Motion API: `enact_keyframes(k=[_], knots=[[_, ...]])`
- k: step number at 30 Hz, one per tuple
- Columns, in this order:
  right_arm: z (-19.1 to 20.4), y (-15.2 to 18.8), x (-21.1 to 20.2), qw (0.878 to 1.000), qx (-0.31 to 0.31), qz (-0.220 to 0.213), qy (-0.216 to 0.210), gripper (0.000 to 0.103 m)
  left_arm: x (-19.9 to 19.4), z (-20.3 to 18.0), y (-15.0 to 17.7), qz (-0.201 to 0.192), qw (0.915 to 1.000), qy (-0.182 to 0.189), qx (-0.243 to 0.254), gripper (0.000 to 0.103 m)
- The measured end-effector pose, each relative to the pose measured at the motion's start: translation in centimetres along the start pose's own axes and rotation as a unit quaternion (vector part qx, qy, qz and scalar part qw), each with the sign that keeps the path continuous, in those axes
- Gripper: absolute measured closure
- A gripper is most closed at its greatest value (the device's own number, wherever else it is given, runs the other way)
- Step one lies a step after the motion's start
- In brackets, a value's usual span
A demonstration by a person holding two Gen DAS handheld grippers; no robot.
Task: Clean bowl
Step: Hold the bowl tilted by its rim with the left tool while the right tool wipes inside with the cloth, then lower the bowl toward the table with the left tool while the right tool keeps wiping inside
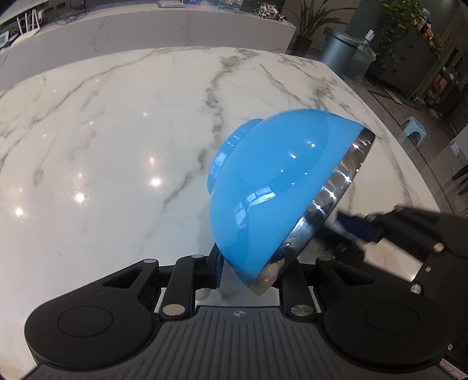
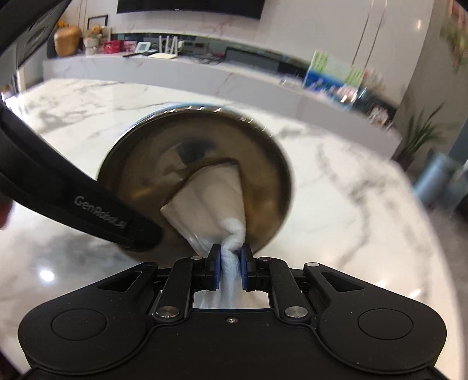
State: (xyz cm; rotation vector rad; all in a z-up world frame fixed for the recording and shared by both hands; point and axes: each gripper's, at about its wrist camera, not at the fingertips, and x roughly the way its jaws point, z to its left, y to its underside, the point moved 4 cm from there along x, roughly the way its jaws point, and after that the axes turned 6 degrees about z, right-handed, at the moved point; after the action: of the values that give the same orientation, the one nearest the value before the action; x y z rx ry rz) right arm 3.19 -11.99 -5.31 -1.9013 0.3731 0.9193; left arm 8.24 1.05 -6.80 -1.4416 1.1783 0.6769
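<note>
The bowl (image 1: 272,187) is blue outside with a shiny steel inside and rim. My left gripper (image 1: 254,269) is shut on its rim and holds it tilted on its side above the marble table (image 1: 102,140). In the right wrist view the bowl's steel inside (image 2: 152,163) faces the camera. My right gripper (image 2: 229,263) is shut on a white cloth (image 2: 210,201), whose free end is pressed inside the bowl. The left gripper's black finger (image 2: 87,204) reaches in from the left to the bowl's rim. The right gripper shows at the right of the left wrist view (image 1: 359,231).
A long white marble counter (image 1: 146,26) with routers and small items runs behind the table. A grey bin (image 1: 339,49), potted plants (image 1: 313,20) and a small blue stool (image 1: 412,128) stand on the floor past the table's right edge.
</note>
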Motion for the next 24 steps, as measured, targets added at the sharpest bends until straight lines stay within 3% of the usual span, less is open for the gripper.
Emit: enact_keyframes(k=[4,9,16,20,24], knots=[[0.0,0.2,0.3,1.0,-0.006,0.001,0.001,0.092,-0.1,0.4,0.1,-0.01,0.9998,-0.003,-0.016,0.079],[-0.4,0.1,0.4,1.0,0.014,0.006,-0.017,0.092,-1.5,1.0,-0.1,-0.057,0.9973,-0.011,-0.044,0.069],[-0.4,-0.5,-0.1,0.999,0.019,-0.01,-0.029,0.092,-3.7,0.6,-0.8,-0.13,0.9897,-0.054,-0.025,0.068],[-0.4,-0.6,-0.2,0.999,0.019,-0.013,-0.033,0.092,-3.9,1.0,-1.3,-0.139,0.988,-0.059,-0.033,0.07],[-0.1,-0.7,-0.5,0.999,0.018,-0.017,-0.035,0.092,-3.7,1.7,-1.5,-0.136,0.9876,-0.061,-0.051,0.078]])
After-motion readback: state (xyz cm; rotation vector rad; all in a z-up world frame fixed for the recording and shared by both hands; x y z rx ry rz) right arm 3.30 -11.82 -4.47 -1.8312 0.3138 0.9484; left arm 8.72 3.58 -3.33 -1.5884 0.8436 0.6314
